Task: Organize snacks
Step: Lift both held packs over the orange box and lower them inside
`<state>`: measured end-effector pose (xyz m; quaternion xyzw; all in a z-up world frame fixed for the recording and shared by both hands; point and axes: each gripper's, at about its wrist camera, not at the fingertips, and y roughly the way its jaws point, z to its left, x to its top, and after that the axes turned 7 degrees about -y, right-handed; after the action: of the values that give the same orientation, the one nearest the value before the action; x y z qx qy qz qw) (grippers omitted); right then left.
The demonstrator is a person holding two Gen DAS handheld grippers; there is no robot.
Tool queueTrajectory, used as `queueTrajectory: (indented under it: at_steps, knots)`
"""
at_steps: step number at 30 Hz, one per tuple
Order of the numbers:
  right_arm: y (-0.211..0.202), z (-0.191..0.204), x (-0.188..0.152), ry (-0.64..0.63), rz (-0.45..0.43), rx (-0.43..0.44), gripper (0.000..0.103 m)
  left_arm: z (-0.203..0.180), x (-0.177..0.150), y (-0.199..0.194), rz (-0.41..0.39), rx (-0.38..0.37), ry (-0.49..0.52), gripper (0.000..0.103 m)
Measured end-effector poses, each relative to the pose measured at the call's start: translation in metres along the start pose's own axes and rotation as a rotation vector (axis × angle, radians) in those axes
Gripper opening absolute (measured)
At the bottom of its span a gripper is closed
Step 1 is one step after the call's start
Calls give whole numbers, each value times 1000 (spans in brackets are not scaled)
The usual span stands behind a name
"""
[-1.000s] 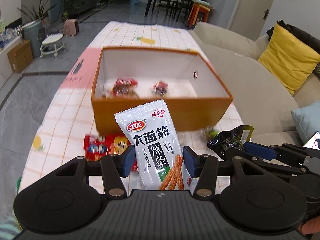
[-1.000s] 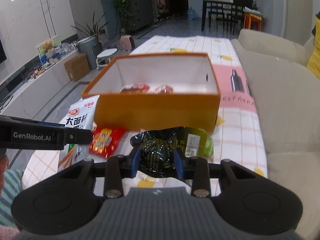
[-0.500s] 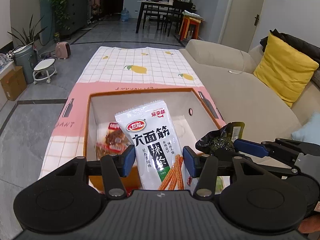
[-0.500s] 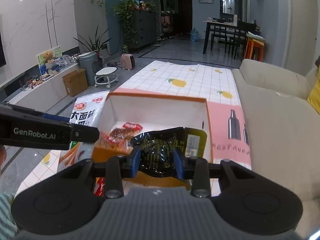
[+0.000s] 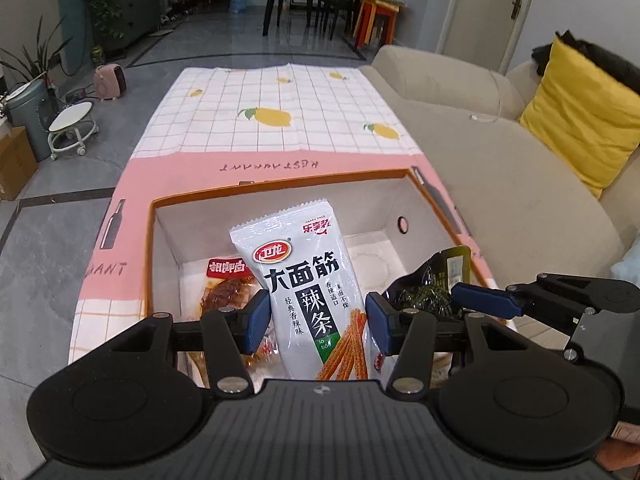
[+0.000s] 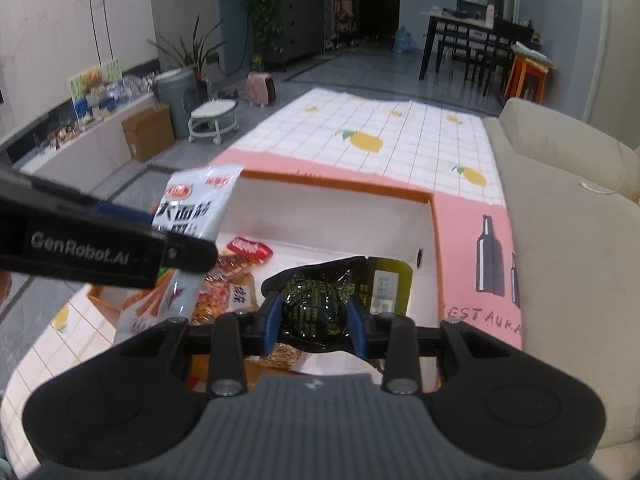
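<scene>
**Two packets held above the orange box**

We hold the left gripper [image 5: 316, 322] closed on a glossy white snack packet [image 5: 308, 280], its blue pads pressing the long pouch at both sides; the packet stands upright, with black characters and orange sticks printed on its smooth film. In our other hand, the right gripper [image 6: 314, 322] pinches a crinkled black foil packet [image 6: 320, 300], narrow jaws biting into its puffed middle (a pale label shows on its far right corner).

Both packets hang over the open box [image 5: 280, 184], a rectangular cardboard carton with orange outer walls and rim and a matte white inside, with a small round hole in its right wall. On its floor lie red-and-clear wrapped snacks [image 5: 226, 284], shiny and wrinkled, to the left below the white packet.

The box sits on a tablecloth [image 5: 272, 120], pink near it and white-checked with yellow lemons beyond. A beige fabric sofa [image 5: 500, 168] runs along the right, with a yellow cushion [image 5: 580, 120] on it.
</scene>
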<state>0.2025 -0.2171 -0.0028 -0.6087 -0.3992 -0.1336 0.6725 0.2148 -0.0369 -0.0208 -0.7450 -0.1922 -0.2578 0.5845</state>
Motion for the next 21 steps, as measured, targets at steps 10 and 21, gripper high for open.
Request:
queueTrajectory:
  at_steps: [10, 21]
  knots:
    - [55, -4, 2, -73, 105, -1, 31, 1, 7, 58, 105, 46, 45, 58]
    - [97, -2, -3, -159, 198, -12, 30, 3, 1, 100, 204, 52, 64, 58]
